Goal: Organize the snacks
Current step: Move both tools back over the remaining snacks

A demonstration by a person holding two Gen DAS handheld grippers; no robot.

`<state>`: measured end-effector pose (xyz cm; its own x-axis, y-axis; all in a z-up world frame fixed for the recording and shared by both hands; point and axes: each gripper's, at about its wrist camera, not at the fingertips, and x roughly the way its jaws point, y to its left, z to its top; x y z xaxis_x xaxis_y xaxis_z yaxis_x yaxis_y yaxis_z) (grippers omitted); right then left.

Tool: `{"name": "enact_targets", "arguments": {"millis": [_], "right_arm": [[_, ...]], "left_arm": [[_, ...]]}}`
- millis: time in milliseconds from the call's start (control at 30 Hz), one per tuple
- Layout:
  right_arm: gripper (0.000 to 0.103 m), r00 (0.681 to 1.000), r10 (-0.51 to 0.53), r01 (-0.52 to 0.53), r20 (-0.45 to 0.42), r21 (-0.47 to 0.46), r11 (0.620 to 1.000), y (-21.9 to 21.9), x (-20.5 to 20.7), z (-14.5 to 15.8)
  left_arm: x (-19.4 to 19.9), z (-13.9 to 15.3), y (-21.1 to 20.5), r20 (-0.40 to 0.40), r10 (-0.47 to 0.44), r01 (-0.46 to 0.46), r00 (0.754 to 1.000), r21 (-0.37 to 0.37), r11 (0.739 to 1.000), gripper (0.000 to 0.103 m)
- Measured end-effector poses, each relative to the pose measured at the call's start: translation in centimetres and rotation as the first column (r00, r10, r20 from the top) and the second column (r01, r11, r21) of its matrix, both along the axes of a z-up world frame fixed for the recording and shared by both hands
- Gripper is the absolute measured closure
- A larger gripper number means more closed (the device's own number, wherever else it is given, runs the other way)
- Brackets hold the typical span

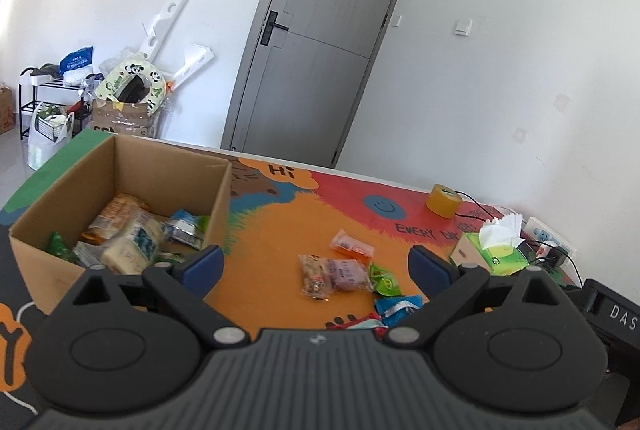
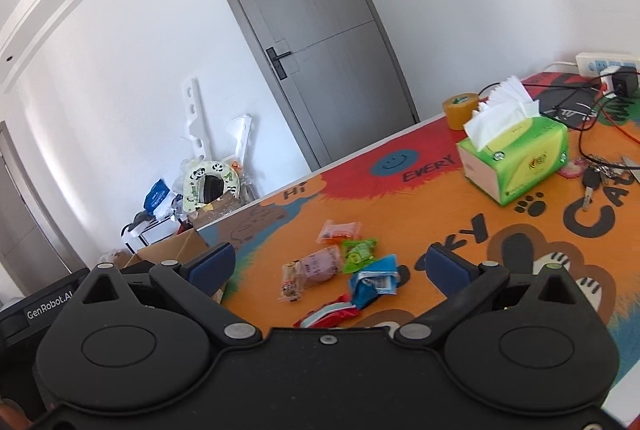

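A cardboard box (image 1: 218, 189) stands at the table's left and holds several snack packets (image 1: 132, 238). Loose snacks lie on the colourful mat: an orange packet (image 1: 351, 245), a pink packet (image 1: 348, 274), a nut bar (image 1: 314, 276), a green packet (image 1: 384, 280), a blue packet (image 1: 398, 308) and a red packet (image 1: 356, 322). The same snacks show in the right wrist view, with the pink packet (image 2: 322, 264) and blue packet (image 2: 376, 280). My left gripper (image 1: 316, 266) is open and empty above the snacks. My right gripper (image 2: 330, 264) is open and empty above them too.
A green tissue box (image 2: 516, 157), a tape roll (image 2: 460, 109), keys (image 2: 592, 181), cables and a power strip (image 2: 608, 63) sit at the table's right. Clutter and a shoe rack (image 1: 52, 89) stand by the grey door (image 1: 316, 41).
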<state>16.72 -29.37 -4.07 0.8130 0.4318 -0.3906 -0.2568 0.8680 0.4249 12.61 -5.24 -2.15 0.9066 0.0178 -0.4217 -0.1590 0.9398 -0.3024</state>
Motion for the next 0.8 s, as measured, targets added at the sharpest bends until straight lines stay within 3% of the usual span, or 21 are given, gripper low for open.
{"name": "enact_targets", "arguments": {"millis": [800], "right_arm": [[0.0, 0.997, -0.031, 0.033, -0.074, 0.036, 0.999, -2.4, 2.7, -4.6]], "left_arm": [[4.6, -4.9, -2.7, -0.12, -0.069, 0.072, 0.99, 0.018, 0.997, 0.005]]}}
